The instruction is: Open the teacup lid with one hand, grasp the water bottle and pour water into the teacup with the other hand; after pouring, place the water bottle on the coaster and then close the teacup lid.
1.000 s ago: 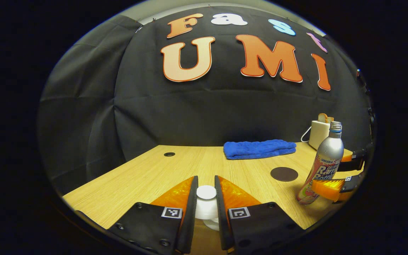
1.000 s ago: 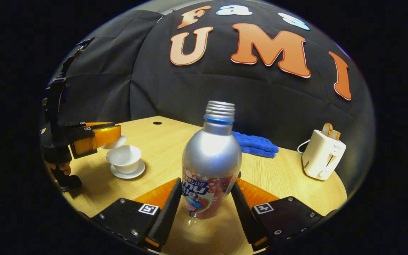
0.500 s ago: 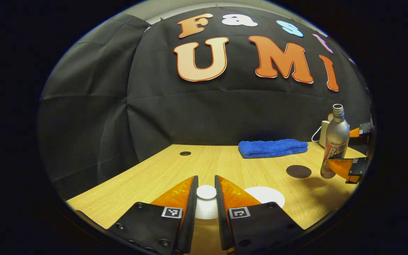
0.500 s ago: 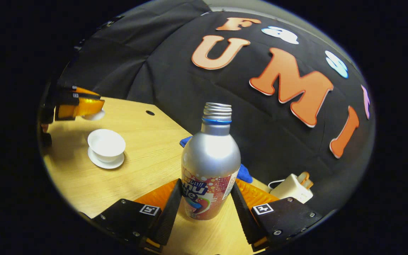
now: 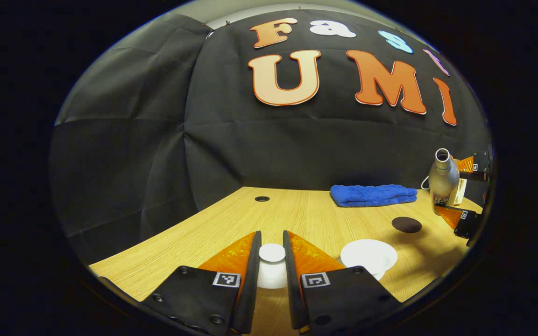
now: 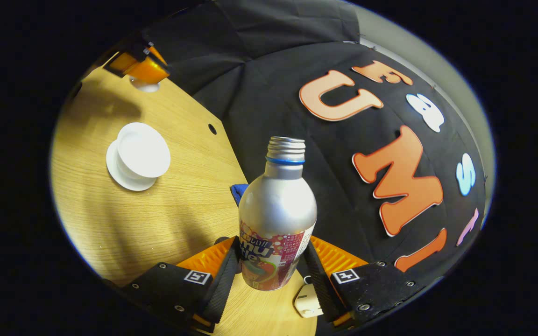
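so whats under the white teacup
A white saucer sits under the white teacup, its rim showing on the wooden table. The saucer's middle is covered by the cup.

You face a black cloth wall [image 5: 250, 140] rising behind a pale wooden table [image 5: 213, 228], with a cable hole [image 5: 262, 199] at twelve o'clock and a folded blue towel [image 5: 374, 194] at two o'clock.

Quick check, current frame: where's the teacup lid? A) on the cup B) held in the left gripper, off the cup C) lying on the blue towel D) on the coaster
B. In the left gripper view the left gripper is shut on the lid by its knob, while the teacup sits open beside it on the table.
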A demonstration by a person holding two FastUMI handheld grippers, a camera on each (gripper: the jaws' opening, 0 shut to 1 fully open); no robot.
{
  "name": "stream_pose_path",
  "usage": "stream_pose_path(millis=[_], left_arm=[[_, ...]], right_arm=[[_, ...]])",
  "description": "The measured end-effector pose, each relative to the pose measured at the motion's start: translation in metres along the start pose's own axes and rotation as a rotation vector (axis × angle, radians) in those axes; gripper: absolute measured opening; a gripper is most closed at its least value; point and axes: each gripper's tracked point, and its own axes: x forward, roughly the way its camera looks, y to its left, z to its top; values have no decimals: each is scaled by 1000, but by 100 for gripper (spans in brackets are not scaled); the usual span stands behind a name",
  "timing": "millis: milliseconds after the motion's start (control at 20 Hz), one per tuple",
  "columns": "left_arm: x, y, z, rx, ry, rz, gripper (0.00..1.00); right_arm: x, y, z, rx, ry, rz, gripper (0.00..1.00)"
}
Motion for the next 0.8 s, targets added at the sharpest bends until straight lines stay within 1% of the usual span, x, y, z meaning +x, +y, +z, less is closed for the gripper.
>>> stream_pose_path(millis=[300, 350, 400, 500, 550, 600, 800], left_arm=[[-5, 21, -1, -33, 0, 27, 34], [-5, 27, -2, -29, 4, 38, 36], [-7, 31, -2, -29, 3, 45, 34], [-9, 37, -4, -31, 9, 57, 34], [-9, 42, -4, -32, 8, 64, 31], [-10, 44, -2, -31, 8, 67, 34], [-11, 51, -4, -22, 9, 78, 34]], right_arm=[[13, 7, 20, -258, -59, 1, 80], [15, 7, 23, -294, -69, 1, 80], [18, 9, 25, -325, -76, 3, 80], [20, 13, 28, -385, -93, 10, 80], [20, 14, 30, -414, -101, 10, 80], [19, 15, 31, -442, -113, 11, 80], [20, 16, 31, -565, -146, -19, 80]])
